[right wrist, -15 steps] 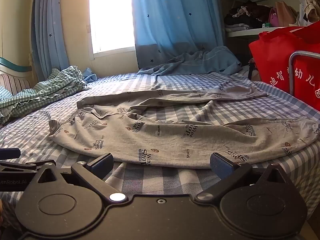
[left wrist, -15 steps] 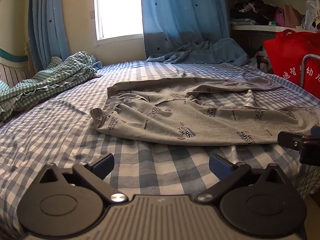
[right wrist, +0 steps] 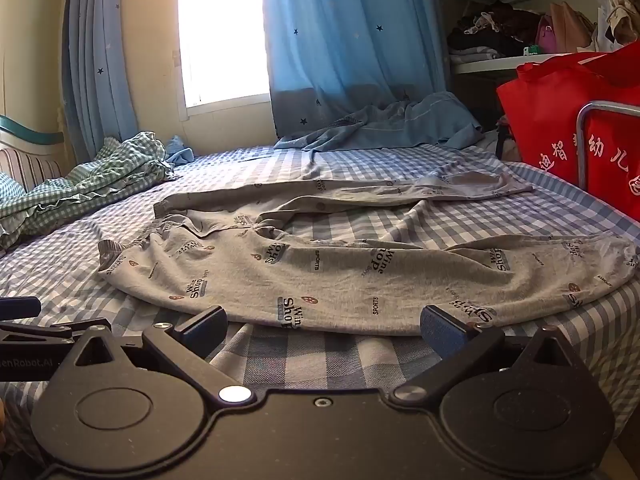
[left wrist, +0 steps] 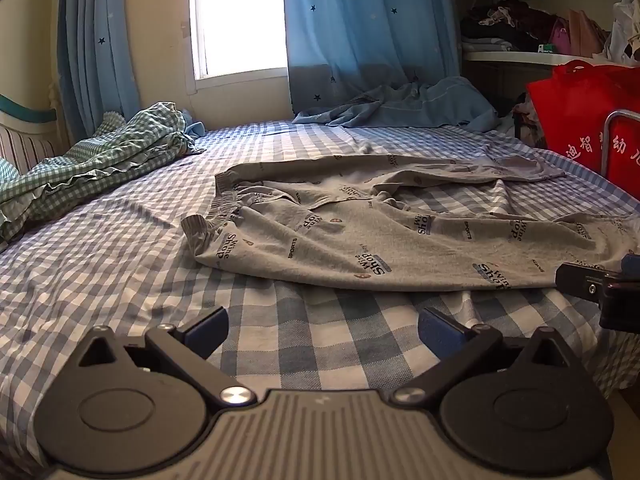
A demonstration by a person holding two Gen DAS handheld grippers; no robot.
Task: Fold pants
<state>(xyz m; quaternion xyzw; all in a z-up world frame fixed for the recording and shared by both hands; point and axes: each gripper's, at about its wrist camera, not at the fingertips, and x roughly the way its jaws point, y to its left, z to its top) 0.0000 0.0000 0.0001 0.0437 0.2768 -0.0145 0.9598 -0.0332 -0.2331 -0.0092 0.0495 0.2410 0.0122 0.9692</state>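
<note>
Left gripper (left wrist: 323,326) and right gripper (right wrist: 323,326) both spread, empty, near pants (right wrist: 360,280); red bag (right wrist: 560,120) alongside bed (left wrist: 100,260).

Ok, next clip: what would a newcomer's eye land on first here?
Probably the grey printed pants, spread unfolded with legs apart across the middle of the blue checked bedsheet. Next, the bright window between blue star curtains at the back, and the red bag at the bed's right edge. In front, the left gripper and right gripper both stand open, short of the fabric.
</note>
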